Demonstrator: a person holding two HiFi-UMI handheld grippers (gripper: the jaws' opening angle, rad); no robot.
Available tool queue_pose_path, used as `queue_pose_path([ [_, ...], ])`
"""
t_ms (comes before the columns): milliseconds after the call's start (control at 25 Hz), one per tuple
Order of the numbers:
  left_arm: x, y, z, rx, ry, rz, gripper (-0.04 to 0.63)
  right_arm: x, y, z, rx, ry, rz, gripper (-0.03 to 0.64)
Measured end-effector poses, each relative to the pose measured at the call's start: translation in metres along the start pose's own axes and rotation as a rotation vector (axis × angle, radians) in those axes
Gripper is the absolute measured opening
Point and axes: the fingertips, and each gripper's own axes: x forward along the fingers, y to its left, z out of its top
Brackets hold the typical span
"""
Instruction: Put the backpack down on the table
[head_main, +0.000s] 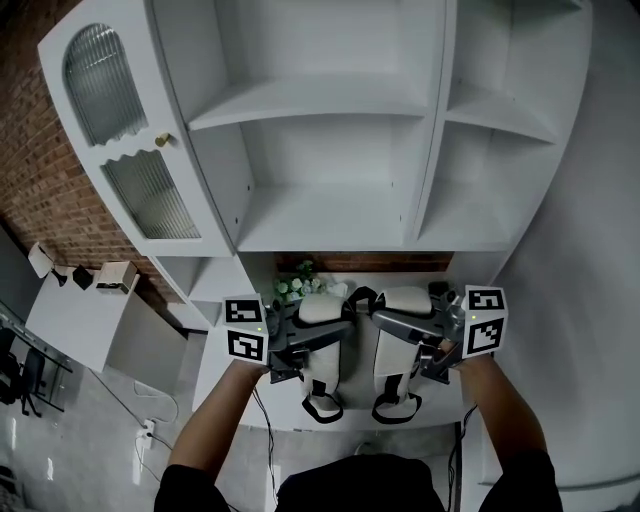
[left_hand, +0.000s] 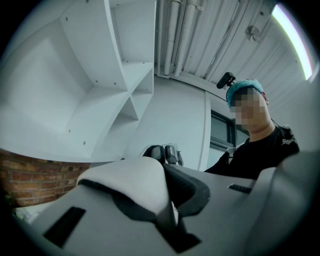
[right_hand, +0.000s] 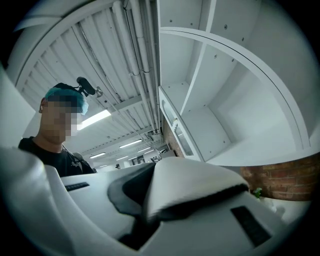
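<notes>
In the head view a white backpack (head_main: 403, 300) with black trim hangs by its two padded shoulder straps over the front of a white table (head_main: 218, 385). My left gripper (head_main: 335, 330) is shut on the left strap (head_main: 322, 362), and my right gripper (head_main: 387, 320) is shut on the right strap (head_main: 398, 360). The strap ends dangle in black loops near the table's front edge. The left gripper view shows the white strap (left_hand: 135, 187) with its dark edge pinched in my left gripper (left_hand: 169, 225). The right gripper view has the other strap (right_hand: 192, 187) clamped in my right gripper (right_hand: 141, 225).
A tall white shelf unit (head_main: 330, 215) stands over the table's back, with a ribbed-glass cabinet door (head_main: 120, 130) at its left. A small green plant (head_main: 297, 286) sits at the table's back against the brick wall. A low side table (head_main: 80, 320) carries a box (head_main: 115, 275).
</notes>
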Motion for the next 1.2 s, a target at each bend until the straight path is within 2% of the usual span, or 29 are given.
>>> queue_pose_path([
  [240,0.001,0.020,-0.024,-0.041,0.026,-0.010,0.054,-0.006,-0.029,-0.018,0.046,-0.013,-0.018,0.040],
  [560,0.002,0.043,-0.052,-0.077,0.033,0.035,0.054,-0.010,-0.051,-0.052,0.063,0.021,-0.052,0.041],
  [760,0.002,0.053,-0.071,-0.098,0.039,0.051,0.054,-0.009,-0.062,-0.082,0.030,0.078,-0.072,0.041],
  [960,0.002,0.056,-0.091,-0.114,0.032,0.058,0.054,-0.010,-0.073,-0.108,0.052,0.082,-0.095,0.041],
  [1200,0.001,0.060,-0.112,-0.137,0.049,0.048,0.053,-0.018,-0.076,-0.127,0.005,0.125,-0.096,0.041],
])
